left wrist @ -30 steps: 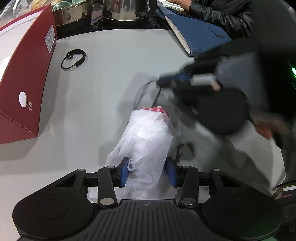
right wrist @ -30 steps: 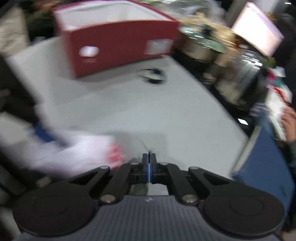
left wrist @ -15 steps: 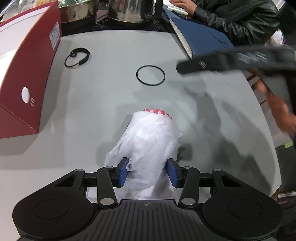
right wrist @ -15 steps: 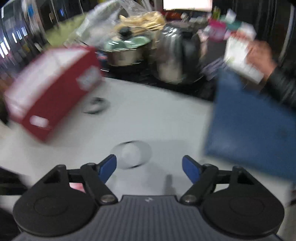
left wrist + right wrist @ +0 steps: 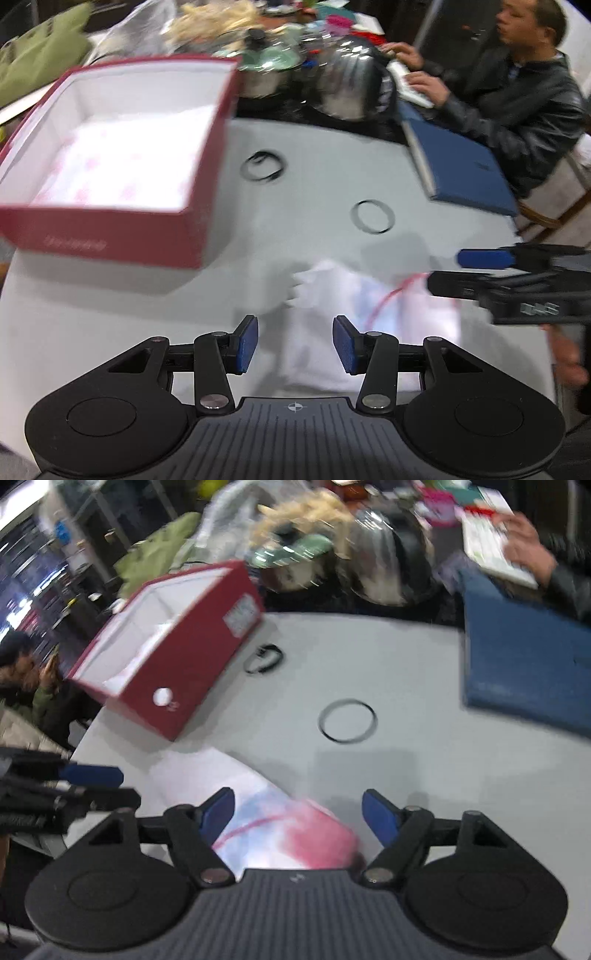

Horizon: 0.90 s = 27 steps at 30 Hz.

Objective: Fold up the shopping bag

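Two grippers hang over a grey table [image 5: 110, 325], both released. At far left sits a red box [image 5: 110, 243], open at the top with a white lining. Next comes the left gripper [image 5: 295, 343], its blue pads apart and pressing on nothing. The white shopping bag [image 5: 332, 291] lies crumpled on the table just beyond and below those pads, spreading to the right, a red cord across it. Past the bag lie a black cable loop [image 5: 263, 170] and a thin black ring [image 5: 372, 216]. At right the right gripper [image 5: 298, 814] is closing, nothing clamped; the bag's pink-red end [image 5: 295, 834] lies under its gap. A blue folder [image 5: 461, 173] rests at the far right edge.
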{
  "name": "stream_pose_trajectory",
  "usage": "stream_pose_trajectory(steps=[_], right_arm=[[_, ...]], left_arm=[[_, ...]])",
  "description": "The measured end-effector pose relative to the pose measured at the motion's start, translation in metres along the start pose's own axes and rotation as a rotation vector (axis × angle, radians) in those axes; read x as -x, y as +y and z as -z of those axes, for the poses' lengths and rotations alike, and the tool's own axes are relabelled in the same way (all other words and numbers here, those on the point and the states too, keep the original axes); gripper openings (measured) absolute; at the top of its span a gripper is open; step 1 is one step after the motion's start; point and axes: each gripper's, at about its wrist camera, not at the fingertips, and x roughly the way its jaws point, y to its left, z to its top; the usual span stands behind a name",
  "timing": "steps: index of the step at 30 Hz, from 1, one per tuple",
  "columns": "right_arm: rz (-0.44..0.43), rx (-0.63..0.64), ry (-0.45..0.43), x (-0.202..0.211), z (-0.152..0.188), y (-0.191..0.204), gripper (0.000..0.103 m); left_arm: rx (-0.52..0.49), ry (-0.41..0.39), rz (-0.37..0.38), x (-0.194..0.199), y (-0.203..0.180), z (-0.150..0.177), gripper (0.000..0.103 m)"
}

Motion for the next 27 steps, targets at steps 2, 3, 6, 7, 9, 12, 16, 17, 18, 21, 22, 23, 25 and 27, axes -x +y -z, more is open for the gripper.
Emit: stream_pose_trajectory(steps=[2, 3, 6, 7, 9, 12, 16, 17, 18, 21, 22, 23, 25, 27], right_arm=[[-0.039, 0.048, 0.020, 0.000, 0.001, 0.012, 0.065], [-0.056, 0.065, 0.032, -0.001, 0.001, 0.018, 0.061], [-0.088, 0.090, 0.078, -0.009, 0.005, 0.032, 0.058], [-0.070, 0.098, 0.093, -0.011, 0.007, 0.035, 0.058], [-0.030, 0.122, 0.141, -0.016, 0.012, 0.041, 0.060], [0.013, 0.140, 0.200, -0.022, 0.025, 0.038, 0.059], [0.164, 0.060, 0.183, -0.007, 0.034, 0.025, 0.059], [0.249, 0.043, 0.180, -0.001, 0.037, 0.023, 0.060], [0.355, 0.040, 0.177, 0.004, 0.041, 0.024, 0.062], [0.578, 0.062, 0.129, 0.021, 0.052, 0.035, 0.063], [0.573, 0.046, 0.106, 0.027, 0.054, 0.038, 0.063], [0.559, 0.022, 0.084, 0.032, 0.057, 0.042, 0.063], [0.513, -0.045, 0.050, 0.041, 0.062, 0.047, 0.063], [0.483, -0.091, 0.055, 0.042, 0.068, 0.047, 0.063]], left_arm=[[0.014, 0.020, -0.014, -0.007, 0.005, 0.004, 0.046], [0.016, 0.027, -0.018, -0.009, 0.006, 0.006, 0.046], [-0.014, 0.035, -0.004, -0.015, -0.001, 0.008, 0.046], [-0.026, 0.039, 0.009, -0.016, -0.004, 0.008, 0.046], [-0.048, 0.058, 0.036, -0.021, -0.009, 0.008, 0.046], [-0.096, 0.088, 0.059, -0.032, -0.016, 0.009, 0.046], [-0.165, 0.122, 0.074, -0.042, -0.024, 0.014, 0.046], [-0.184, 0.126, 0.077, -0.044, -0.026, 0.015, 0.046], [-0.200, 0.125, 0.086, -0.044, -0.028, 0.015, 0.046], [-0.239, 0.108, 0.136, -0.036, -0.034, 0.015, 0.046], [-0.249, 0.098, 0.152, -0.034, -0.036, 0.014, 0.046], [-0.259, 0.088, 0.167, -0.031, -0.037, 0.013, 0.046], [-0.275, 0.068, 0.201, -0.025, -0.041, 0.011, 0.046], [-0.304, 0.070, 0.227, -0.024, -0.046, 0.010, 0.046]])
